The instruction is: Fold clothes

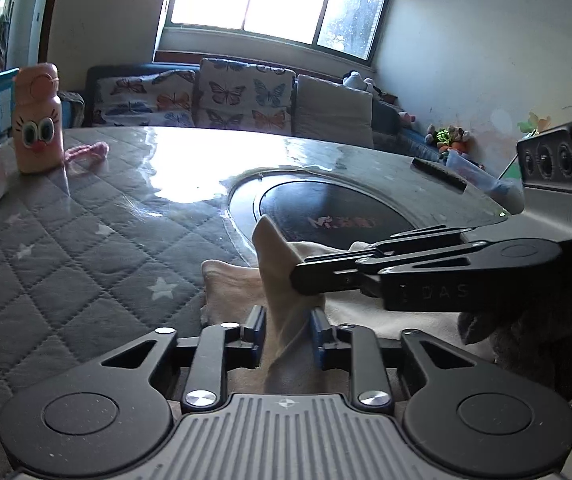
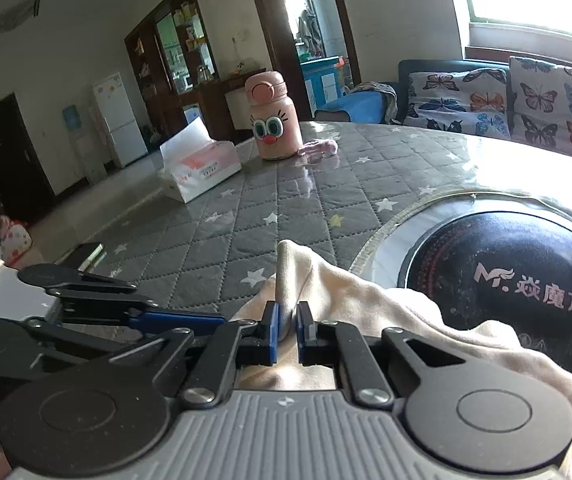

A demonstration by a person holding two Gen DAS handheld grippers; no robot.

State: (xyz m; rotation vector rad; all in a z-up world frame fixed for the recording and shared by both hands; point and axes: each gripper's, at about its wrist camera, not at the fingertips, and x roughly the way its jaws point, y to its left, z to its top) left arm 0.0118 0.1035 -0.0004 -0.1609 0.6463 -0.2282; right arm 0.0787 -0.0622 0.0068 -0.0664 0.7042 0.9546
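Both the left gripper (image 1: 284,322) and right gripper (image 2: 287,330) pinch the cream garment (image 2: 365,300), fingers closed on one raised fold. It looks light and limp; edges or corners seem the best holds.

We are in a lived-in home, in its living and dining room. The landmark is the round table (image 1: 86,216), covered with a grey quilted star-print cloth under clear plastic, a built-in cooker plate (image 2: 505,272) at its centre. Beyond the table we see a sofa (image 1: 214,96) with butterfly-print cushions below a wide window (image 1: 278,0), soft toys (image 1: 449,138) along its far end. On the table stand a pink cartoon-face bottle (image 2: 272,120) and a tissue box (image 2: 202,168). Past that side we see a white fridge (image 2: 116,116) and a glass-fronted cabinet (image 2: 178,52).
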